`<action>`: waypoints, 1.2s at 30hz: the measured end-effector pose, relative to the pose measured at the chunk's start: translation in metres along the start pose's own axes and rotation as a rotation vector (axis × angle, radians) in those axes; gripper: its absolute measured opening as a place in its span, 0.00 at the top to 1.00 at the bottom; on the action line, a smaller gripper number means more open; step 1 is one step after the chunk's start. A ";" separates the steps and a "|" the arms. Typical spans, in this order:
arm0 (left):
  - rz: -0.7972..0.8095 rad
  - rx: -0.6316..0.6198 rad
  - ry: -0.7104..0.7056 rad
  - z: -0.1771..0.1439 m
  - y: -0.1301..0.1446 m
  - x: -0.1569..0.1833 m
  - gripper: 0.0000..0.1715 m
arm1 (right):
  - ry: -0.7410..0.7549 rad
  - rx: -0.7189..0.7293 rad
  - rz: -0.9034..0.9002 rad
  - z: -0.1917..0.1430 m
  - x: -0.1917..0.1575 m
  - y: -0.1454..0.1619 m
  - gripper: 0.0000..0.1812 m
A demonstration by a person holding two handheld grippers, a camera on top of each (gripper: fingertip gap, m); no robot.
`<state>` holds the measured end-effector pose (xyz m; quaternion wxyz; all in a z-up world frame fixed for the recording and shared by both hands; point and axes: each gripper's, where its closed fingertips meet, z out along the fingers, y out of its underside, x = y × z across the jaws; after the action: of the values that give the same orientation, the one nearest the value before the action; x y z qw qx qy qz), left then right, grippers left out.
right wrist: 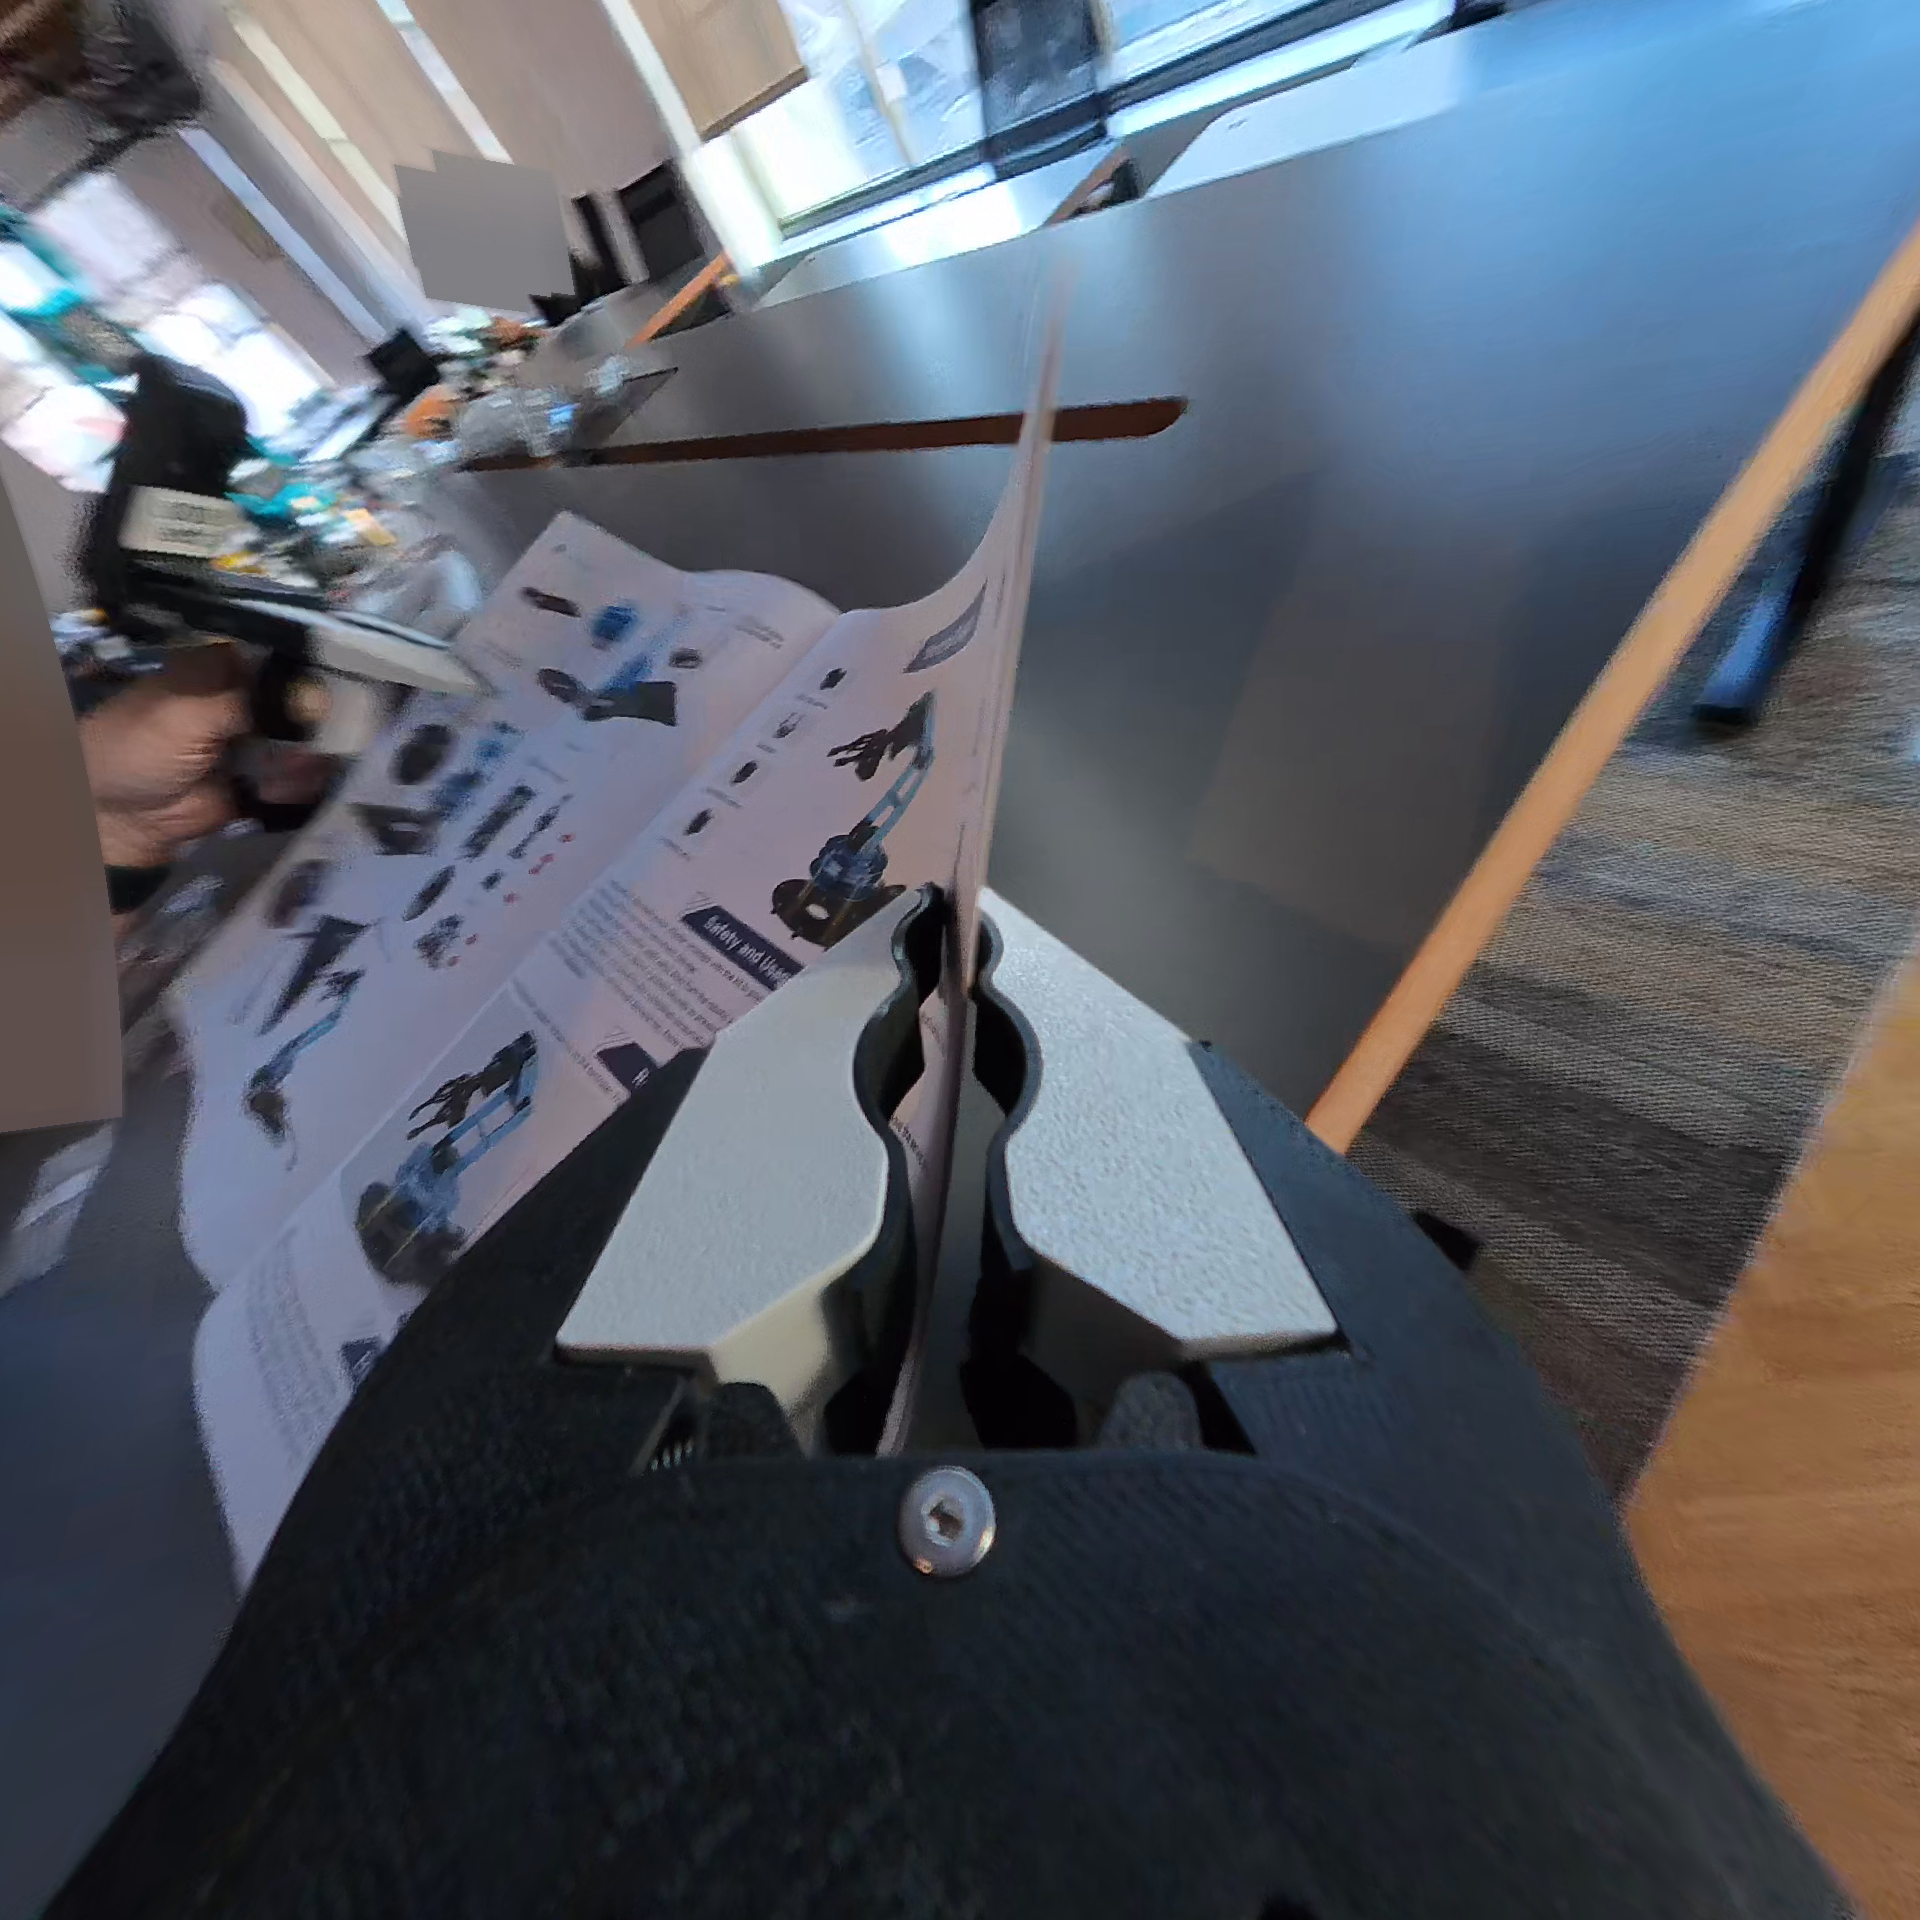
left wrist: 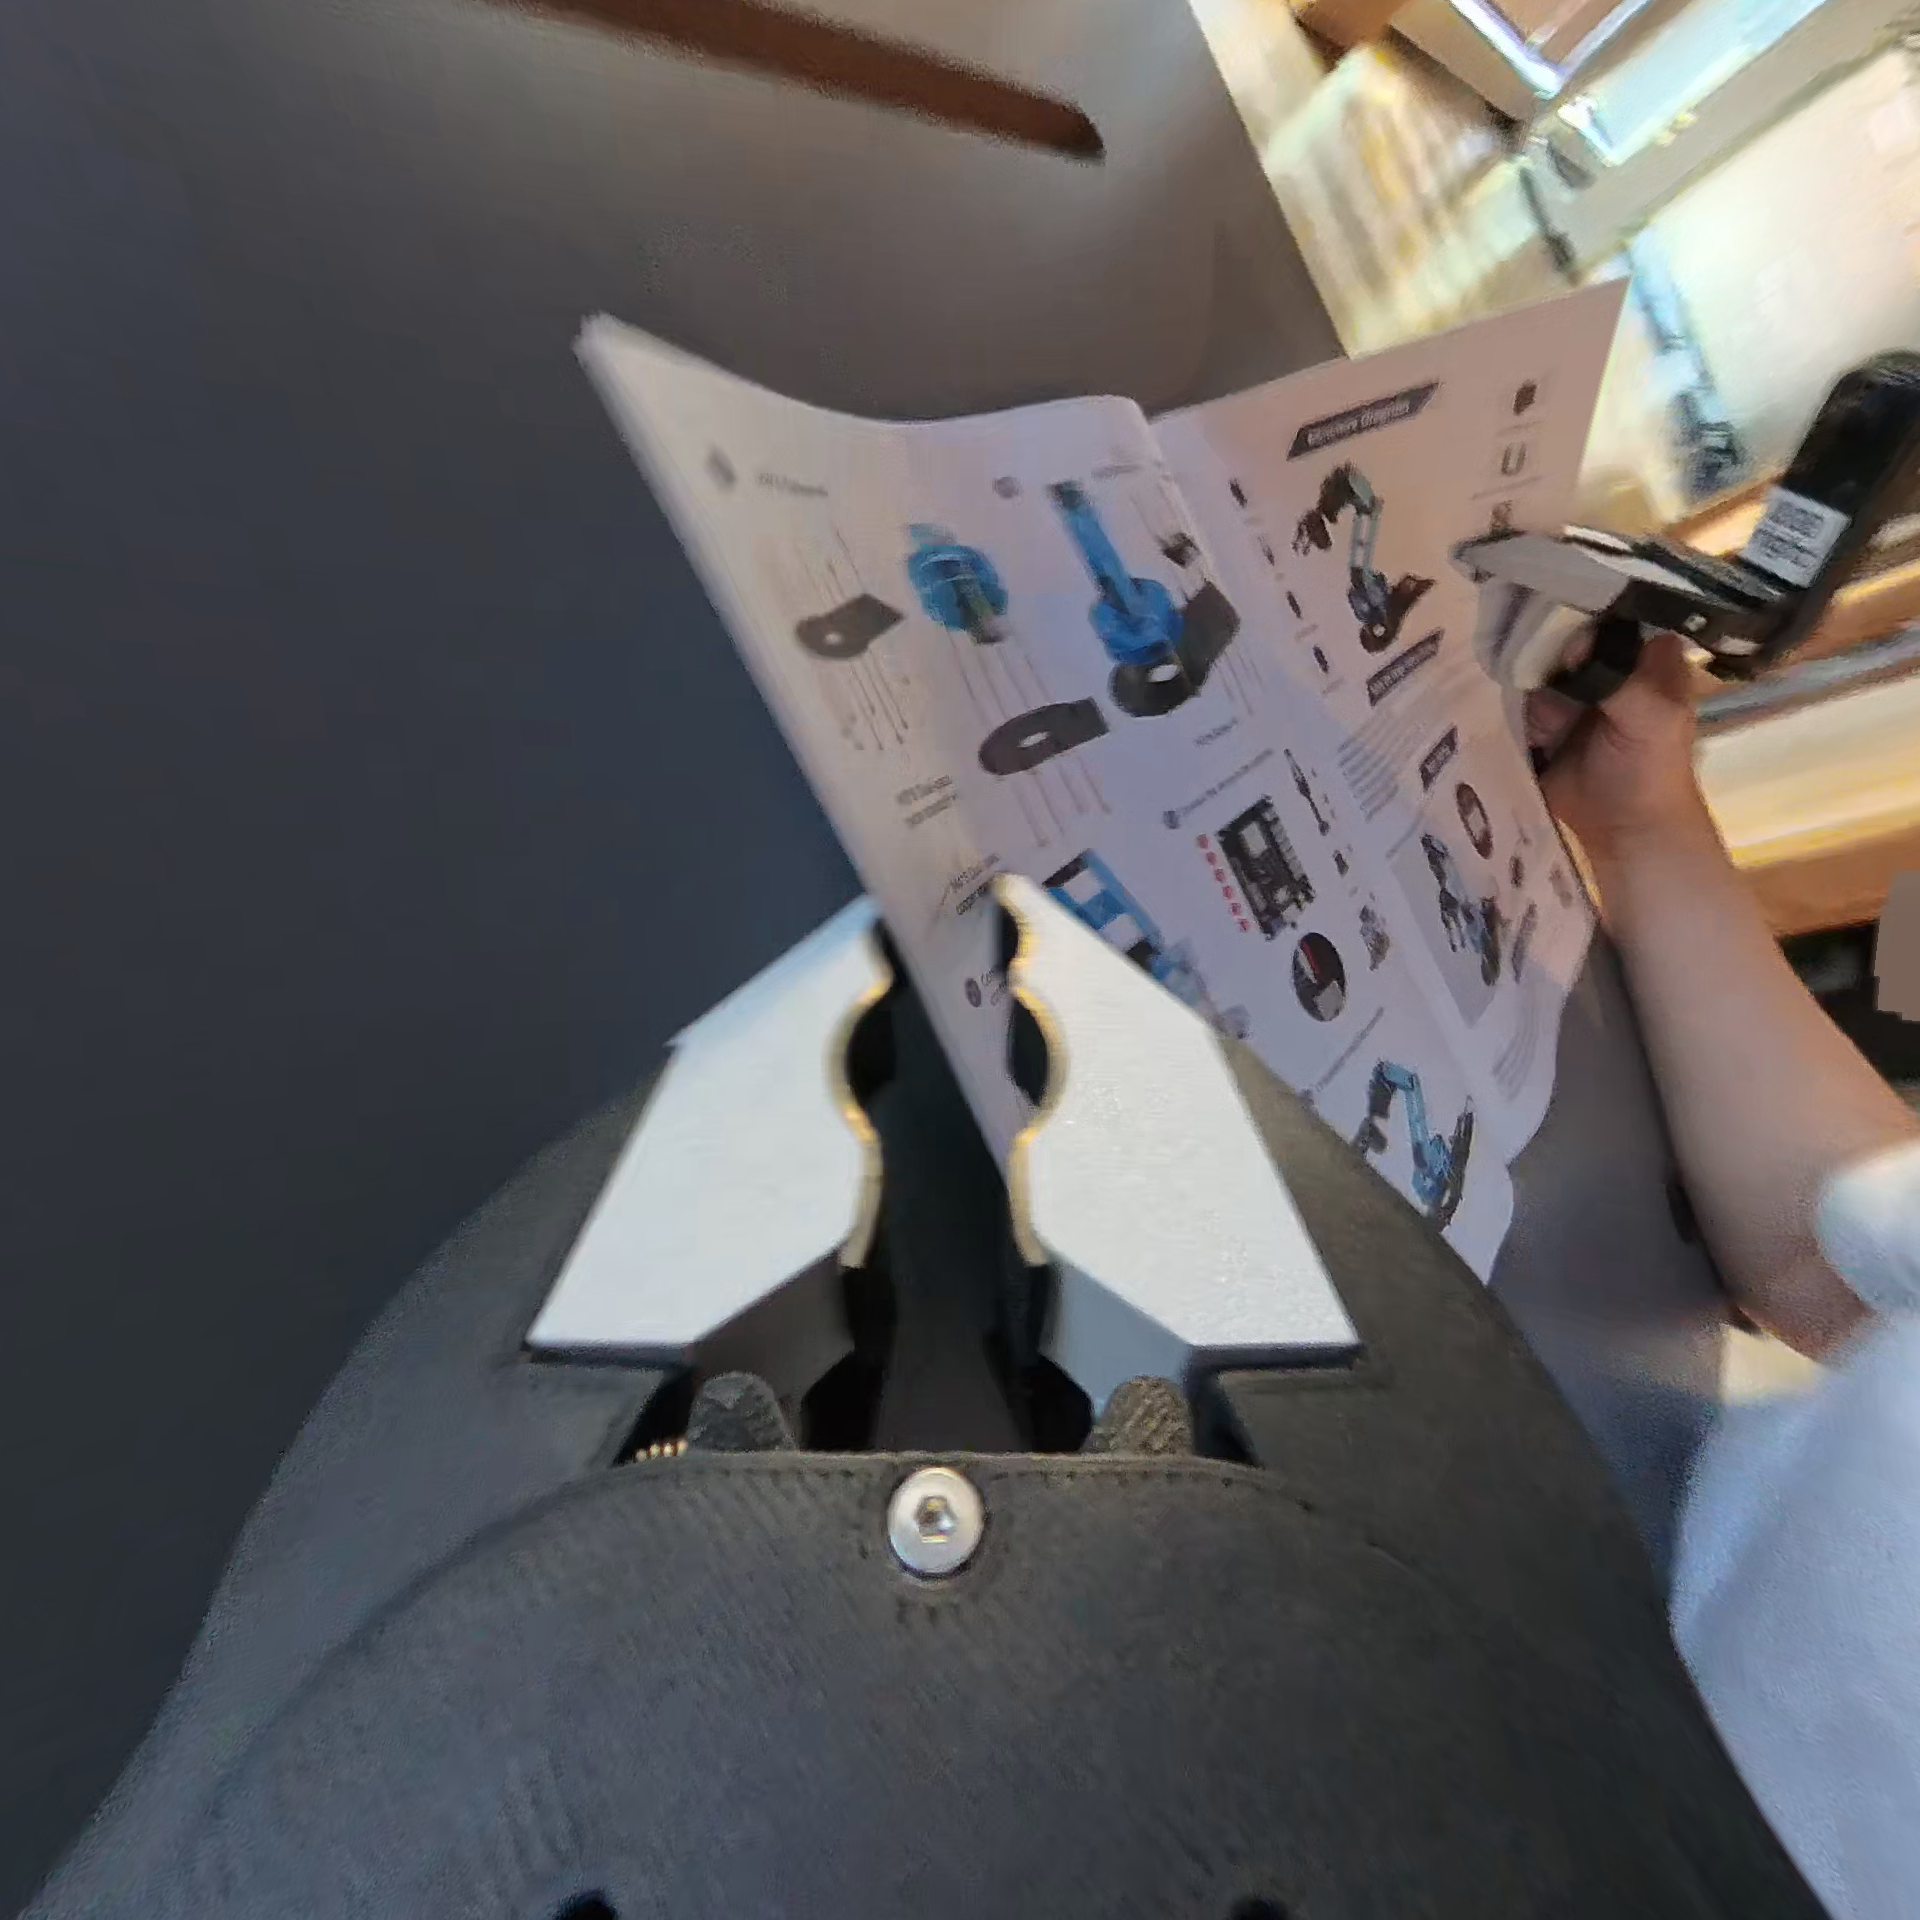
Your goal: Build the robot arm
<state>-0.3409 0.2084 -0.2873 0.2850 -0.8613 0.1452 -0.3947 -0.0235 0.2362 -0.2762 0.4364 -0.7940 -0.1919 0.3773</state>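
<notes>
White paper booklet (left wrist: 1091,727) is pinched at opposite edges by left gripper (left wrist: 951,935) and right gripper (right wrist: 961,935), fingers closed.

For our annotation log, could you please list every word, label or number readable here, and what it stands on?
I won't copy writing out; these bear it.
On the open booklet: dark heading banners and small captions, mostly blurred.
On the right hand-held gripper: white code sticker, too small.
On the left hand-held gripper: white label, blurred.
</notes>
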 end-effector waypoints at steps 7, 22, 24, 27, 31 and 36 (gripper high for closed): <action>0.150 0.193 -0.109 -0.072 -0.054 0.046 0.72 | 0.303 0.117 -0.251 -0.013 0.015 -0.032 0.67; 0.223 0.477 -0.678 -0.591 0.274 -0.010 0.81 | 0.334 0.338 -0.746 0.096 -0.477 0.024 0.78; 0.121 0.474 -0.711 -0.655 0.324 -0.031 0.82 | 0.167 0.285 -0.690 0.155 -0.545 0.058 0.78; 0.066 0.597 -0.661 -0.723 0.353 -0.042 0.85 | 0.005 0.134 -0.670 0.223 -0.621 0.092 0.80; 0.071 0.608 -0.662 -0.766 0.362 -0.072 0.86 | -0.102 0.085 -0.662 0.277 -0.687 0.099 0.82; 0.052 0.552 -0.600 -0.775 0.352 -0.119 0.89 | -0.141 -0.002 -0.591 0.339 -0.703 0.107 0.82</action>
<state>-1.0177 -0.3061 -0.1643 0.5451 -0.8254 -0.0343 -0.1427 -0.7369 -0.0822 -0.1763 0.5119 -0.6761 -0.4449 0.2880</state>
